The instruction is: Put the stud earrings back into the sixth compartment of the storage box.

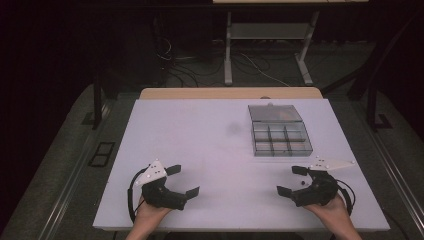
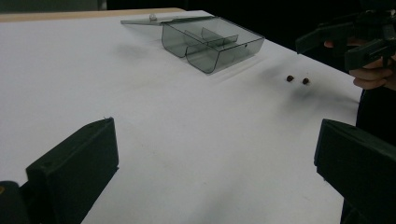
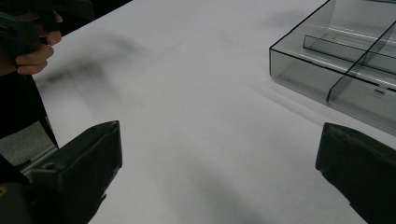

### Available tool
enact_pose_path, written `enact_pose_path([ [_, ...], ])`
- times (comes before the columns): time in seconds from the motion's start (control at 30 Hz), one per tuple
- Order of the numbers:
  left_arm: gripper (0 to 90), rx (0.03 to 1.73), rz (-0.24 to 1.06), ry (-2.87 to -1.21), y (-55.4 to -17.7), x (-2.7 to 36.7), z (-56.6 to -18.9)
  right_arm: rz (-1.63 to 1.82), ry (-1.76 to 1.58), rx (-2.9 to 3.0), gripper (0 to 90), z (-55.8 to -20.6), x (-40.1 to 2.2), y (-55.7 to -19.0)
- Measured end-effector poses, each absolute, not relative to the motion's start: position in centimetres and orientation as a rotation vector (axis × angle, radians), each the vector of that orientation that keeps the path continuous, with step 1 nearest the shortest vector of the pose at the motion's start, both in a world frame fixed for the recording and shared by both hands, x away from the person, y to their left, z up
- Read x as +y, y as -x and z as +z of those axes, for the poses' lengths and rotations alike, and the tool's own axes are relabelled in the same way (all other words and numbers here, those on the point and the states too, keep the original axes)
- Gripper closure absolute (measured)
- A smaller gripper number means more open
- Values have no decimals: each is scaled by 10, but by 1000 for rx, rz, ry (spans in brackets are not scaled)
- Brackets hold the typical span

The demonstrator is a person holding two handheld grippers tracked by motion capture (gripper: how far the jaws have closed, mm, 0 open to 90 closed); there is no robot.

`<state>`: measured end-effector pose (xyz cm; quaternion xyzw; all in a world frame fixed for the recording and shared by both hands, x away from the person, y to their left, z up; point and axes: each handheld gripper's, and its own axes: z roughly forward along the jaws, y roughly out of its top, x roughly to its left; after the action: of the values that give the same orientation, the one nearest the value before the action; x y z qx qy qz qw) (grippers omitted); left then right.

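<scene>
Grippers, two, are resting wide open and empty: my left gripper (image 1: pixel 183 180), my right gripper (image 1: pixel 292 180). One smoky clear plastic compartment box (image 1: pixel 279 135) is lying far-left of my right gripper; two small brown beads (image 2: pixel 297 80) are sitting beside it.

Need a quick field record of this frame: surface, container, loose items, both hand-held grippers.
surface: white table
container: clear grey plastic compartment box, lid open, far right
loose items: two small dark brown beads on the table, near right hand-held gripper
left hand-held gripper: open, holding nothing
right hand-held gripper: open, holding nothing
</scene>
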<state>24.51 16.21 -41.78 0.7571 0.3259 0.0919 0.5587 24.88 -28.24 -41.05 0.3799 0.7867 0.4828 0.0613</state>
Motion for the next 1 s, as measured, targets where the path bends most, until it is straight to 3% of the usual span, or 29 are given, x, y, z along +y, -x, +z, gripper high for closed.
enact_pose_path([
  [1.0,0,774,202,-1772,-247,165,-419,1399,-1149,2397,5,-395,-284,-248],
])
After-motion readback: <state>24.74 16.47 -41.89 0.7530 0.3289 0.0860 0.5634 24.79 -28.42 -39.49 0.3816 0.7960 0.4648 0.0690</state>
